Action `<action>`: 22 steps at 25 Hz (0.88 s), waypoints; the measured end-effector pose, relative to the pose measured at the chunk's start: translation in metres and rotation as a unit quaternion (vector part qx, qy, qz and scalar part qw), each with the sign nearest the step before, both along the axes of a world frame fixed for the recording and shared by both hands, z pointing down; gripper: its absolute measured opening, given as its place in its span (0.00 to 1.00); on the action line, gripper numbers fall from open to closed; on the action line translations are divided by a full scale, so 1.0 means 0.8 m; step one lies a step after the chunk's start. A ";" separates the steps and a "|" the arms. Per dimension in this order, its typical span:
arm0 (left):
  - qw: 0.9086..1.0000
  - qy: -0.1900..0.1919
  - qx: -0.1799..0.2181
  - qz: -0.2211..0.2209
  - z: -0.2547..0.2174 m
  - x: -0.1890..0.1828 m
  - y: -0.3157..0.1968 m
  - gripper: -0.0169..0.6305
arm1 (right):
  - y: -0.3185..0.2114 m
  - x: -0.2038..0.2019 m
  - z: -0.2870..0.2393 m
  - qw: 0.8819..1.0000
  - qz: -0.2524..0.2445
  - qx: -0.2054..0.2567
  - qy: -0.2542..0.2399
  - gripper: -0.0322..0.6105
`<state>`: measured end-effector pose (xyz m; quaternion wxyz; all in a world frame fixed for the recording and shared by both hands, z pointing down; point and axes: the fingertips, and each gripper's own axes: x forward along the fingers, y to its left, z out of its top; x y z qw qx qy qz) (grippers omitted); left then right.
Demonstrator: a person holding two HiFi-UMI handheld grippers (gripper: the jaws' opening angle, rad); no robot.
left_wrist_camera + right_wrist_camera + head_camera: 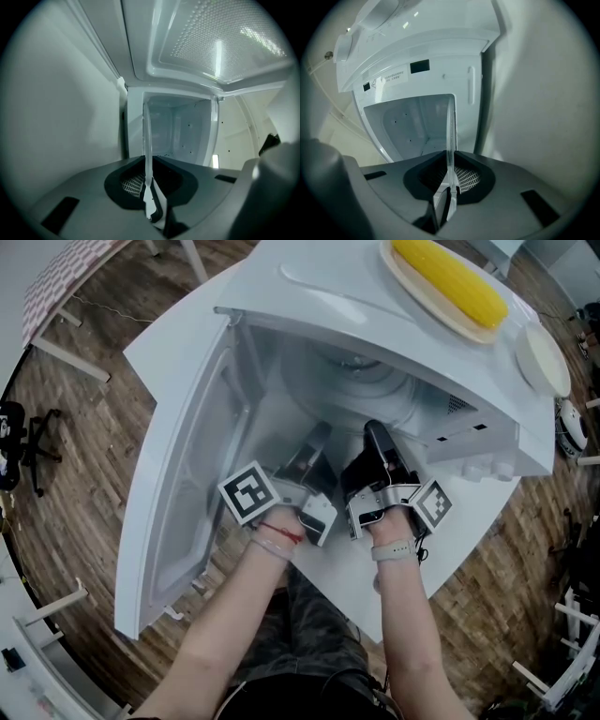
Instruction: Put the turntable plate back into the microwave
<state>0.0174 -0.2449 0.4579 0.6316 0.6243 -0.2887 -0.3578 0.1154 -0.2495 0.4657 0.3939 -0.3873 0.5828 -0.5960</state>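
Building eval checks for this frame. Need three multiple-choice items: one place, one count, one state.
1. Where is the corn relative to the microwave? A inside; B on top; C beside
2. How many grippers hold the glass plate? A none; B one; C two
3. The door is: A open; B shut; C off

B: the corn lies on the top.
C: the left gripper and the right gripper each clamp the rim.
A: it stands swung wide, with the cavity exposed.
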 end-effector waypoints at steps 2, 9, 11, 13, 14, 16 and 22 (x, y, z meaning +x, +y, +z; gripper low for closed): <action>1.000 -0.001 -0.001 0.003 0.002 0.001 -0.001 0.08 | -0.003 0.002 0.001 1.000 0.003 -0.003 0.000 0.14; 1.000 0.009 -0.011 0.004 0.005 0.006 -0.004 0.08 | -0.007 0.005 0.005 1.000 0.010 -0.011 0.003 0.14; 1.000 0.010 -0.012 0.006 0.005 0.008 -0.005 0.08 | -0.007 0.006 0.005 1.000 0.010 -0.011 0.008 0.14; 1.000 0.010 -0.014 0.008 0.004 0.010 -0.006 0.08 | -0.006 0.007 0.002 1.000 0.013 -0.008 0.011 0.14; 1.000 0.010 -0.015 0.008 0.004 0.011 -0.006 0.08 | -0.006 0.008 0.001 1.000 0.014 -0.005 0.012 0.14; 1.000 0.011 -0.016 0.008 0.005 0.012 -0.006 0.08 | -0.006 0.009 0.000 1.000 0.013 -0.001 0.017 0.14; 1.000 0.015 -0.017 -0.005 0.005 0.006 -0.012 0.08 | 0.006 0.004 -0.001 0.999 -0.005 0.005 0.033 0.14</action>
